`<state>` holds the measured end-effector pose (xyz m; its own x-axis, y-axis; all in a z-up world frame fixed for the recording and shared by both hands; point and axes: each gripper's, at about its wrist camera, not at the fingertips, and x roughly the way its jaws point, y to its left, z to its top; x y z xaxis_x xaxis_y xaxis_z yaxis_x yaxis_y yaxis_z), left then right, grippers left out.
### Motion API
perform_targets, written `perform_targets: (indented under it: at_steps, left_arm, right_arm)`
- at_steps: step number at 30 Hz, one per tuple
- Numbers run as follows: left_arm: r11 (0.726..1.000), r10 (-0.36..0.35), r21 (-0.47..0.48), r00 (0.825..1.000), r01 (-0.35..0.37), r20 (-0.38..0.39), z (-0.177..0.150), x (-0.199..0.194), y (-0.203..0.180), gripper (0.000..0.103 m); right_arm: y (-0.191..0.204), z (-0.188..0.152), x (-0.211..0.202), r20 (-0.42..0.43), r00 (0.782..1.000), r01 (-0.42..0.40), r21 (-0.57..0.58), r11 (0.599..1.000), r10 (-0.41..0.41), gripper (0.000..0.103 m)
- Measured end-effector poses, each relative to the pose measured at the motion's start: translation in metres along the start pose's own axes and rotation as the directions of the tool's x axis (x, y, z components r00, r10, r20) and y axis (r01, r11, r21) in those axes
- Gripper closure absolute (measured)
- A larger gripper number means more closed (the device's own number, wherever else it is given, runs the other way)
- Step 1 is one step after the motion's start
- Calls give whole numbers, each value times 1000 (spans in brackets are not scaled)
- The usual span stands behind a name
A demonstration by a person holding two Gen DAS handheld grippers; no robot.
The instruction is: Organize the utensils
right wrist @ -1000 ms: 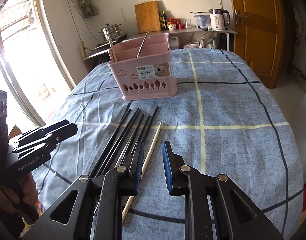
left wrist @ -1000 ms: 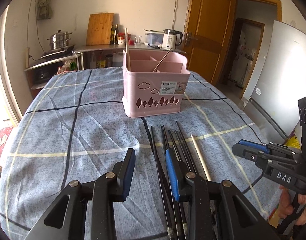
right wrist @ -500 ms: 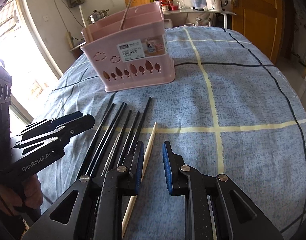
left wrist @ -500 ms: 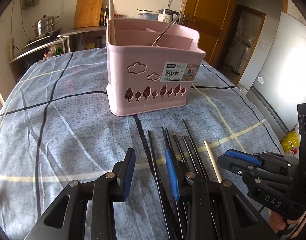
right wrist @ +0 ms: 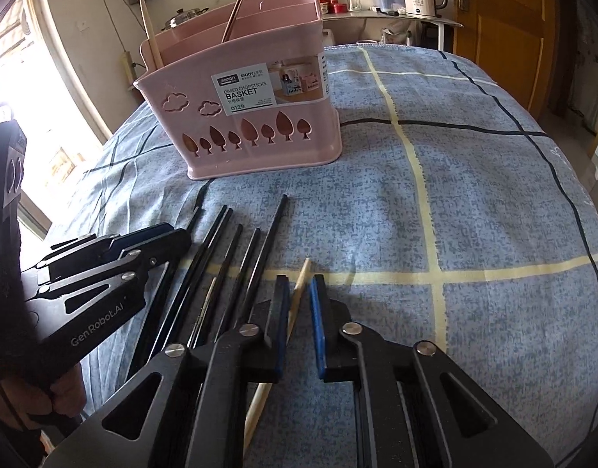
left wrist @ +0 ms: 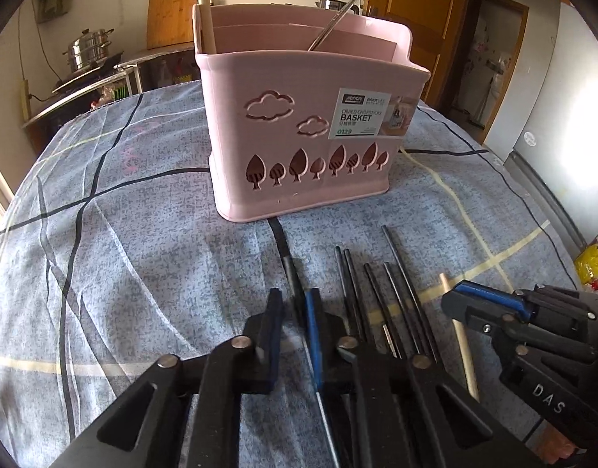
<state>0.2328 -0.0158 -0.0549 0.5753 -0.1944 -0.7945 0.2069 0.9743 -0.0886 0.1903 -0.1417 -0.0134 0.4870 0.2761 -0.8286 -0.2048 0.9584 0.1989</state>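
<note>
Blue-checked tabletop: both grippers' jaws have just been closing, left gripper pinching a black chopstick, right gripper nipping the wooden chopstick; lift level toward the pink basket.

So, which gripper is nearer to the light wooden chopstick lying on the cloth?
Right. The right gripper straddles the wooden chopstick, jaws just closing around it. The left gripper sits across the row of black chopsticks, over the leftmost one.

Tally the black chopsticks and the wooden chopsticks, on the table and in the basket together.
black chopsticks: 6
wooden chopsticks: 2
Total: 8
</note>
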Motion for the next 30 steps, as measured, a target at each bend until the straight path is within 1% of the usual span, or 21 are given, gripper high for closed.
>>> perform_targets:
  at_steps: [3, 8, 12, 14, 17, 23, 26, 30]
  left_arm:
    - [1000, -6, -12, 1000, 6, -6, -3, -2, 2, 97]
    - [999, 6, -37, 1000, -7, -10, -15, -13, 13, 97]
    - [998, 3, -55, 1000, -4, -22, -18, -18, 20, 96]
    - [999, 12, -45, 999, -13, -36, -16, -17, 19, 96]
    - [999, 26, -27, 998, -28, -57, -10, -12, 15, 96]
    - [999, 35, -13, 997, -36, -72, -1, -4, 13, 96]
    - [999, 46, -7, 996, -46, -79, 1, -2, 12, 96]
    - [999, 25, -33, 997, -28, -78, 4, -7, 14, 97]
  right_arm:
    - [-4, -1, -2, -7, 1000, -5, -1, 1000, 5, 95]
    - [-13, -3, -5, -17, 1000, -14, 4, 1000, 14, 96]
    - [-19, -1, -6, -39, 999, -27, 15, 1000, 28, 95]
    - [-19, 2, -5, -57, 998, -25, 18, 1000, 26, 95]
    - [-14, 6, -3, -79, 997, -2, -6, 1000, 1, 95]
    - [-9, 9, 1, -90, 995, 29, -27, 999, -31, 96]
    - [-8, 10, 2, -91, 995, 29, -35, 999, -32, 96]
    - [-9, 13, -1, -90, 996, 6, -29, 1000, -9, 98]
